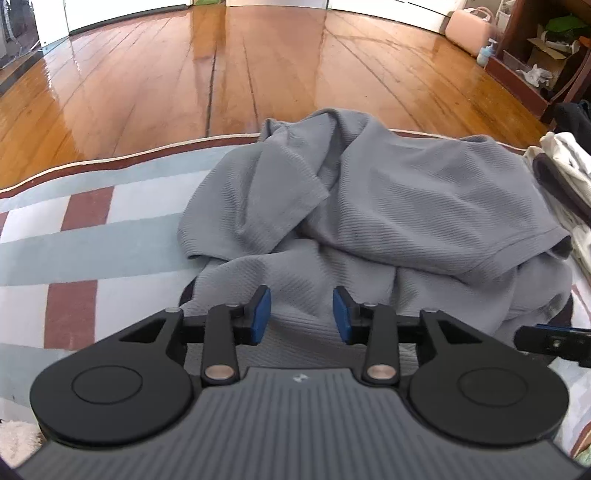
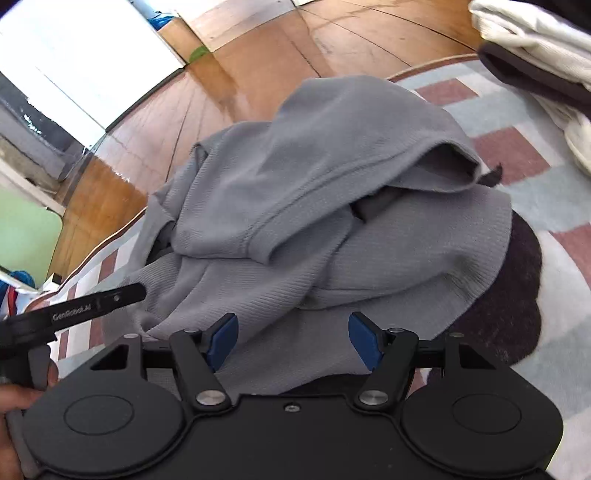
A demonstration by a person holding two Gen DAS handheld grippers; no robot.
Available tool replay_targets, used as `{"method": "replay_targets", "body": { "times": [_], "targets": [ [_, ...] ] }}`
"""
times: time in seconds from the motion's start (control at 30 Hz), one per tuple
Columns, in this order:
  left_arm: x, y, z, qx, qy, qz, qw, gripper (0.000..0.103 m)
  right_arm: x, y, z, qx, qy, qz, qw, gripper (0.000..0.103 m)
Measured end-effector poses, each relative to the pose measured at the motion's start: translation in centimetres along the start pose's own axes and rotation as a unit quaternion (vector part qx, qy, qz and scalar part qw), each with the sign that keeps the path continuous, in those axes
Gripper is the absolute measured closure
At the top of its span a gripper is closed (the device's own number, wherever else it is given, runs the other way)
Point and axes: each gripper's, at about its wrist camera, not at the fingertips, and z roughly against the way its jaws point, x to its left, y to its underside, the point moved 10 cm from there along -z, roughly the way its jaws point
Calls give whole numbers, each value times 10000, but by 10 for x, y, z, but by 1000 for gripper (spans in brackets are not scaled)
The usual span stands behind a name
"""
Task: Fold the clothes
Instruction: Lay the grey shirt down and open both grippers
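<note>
A crumpled grey ribbed shirt (image 1: 388, 206) (image 2: 314, 192) lies in a heap on a striped blanket (image 1: 92, 251) (image 2: 535, 192), with one sleeve folded over the top. A dark brown garment (image 2: 517, 295) lies partly under it. My left gripper (image 1: 302, 314) is open just over the shirt's near edge, and its blue pads (image 1: 260, 314) stand wide apart with cloth lying below the gap. My right gripper (image 2: 293, 339) is also open above the near hem. Each gripper shows at the side of the other's view: the right gripper (image 1: 554, 341) and the left gripper (image 2: 74, 310).
A stack of cream and dark clothes (image 1: 565, 166) (image 2: 535, 44) sits to the right of the shirt. Shiny wooden floor (image 1: 258, 74) lies beyond the blanket's edge. A pink case (image 1: 469, 29) and a cluttered shelf (image 1: 546, 55) stand at the far right. A hand (image 2: 14, 406) shows at the lower left.
</note>
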Motion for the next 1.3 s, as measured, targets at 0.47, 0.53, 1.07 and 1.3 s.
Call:
{"method": "replay_targets", "body": {
  "times": [0.47,0.53,1.07,1.3],
  "targets": [
    [0,13,-24,428,-2,-272,9987,44,-14,-17,-28,-158,562,-34,9983,30],
    [-2,21,-32,625,-86,-523,9966,39,-16,-25,-41,-399,532,86,9977,37],
    [-77,-11,-13,-191,786,-2249,9710,26,-19,-12,-6,-415,989,772,9912,99],
    [-117,-6,-59,139,721,-3178,9453,21,-92,-17,13,-356,1498,-356,9874,91]
  ]
}}
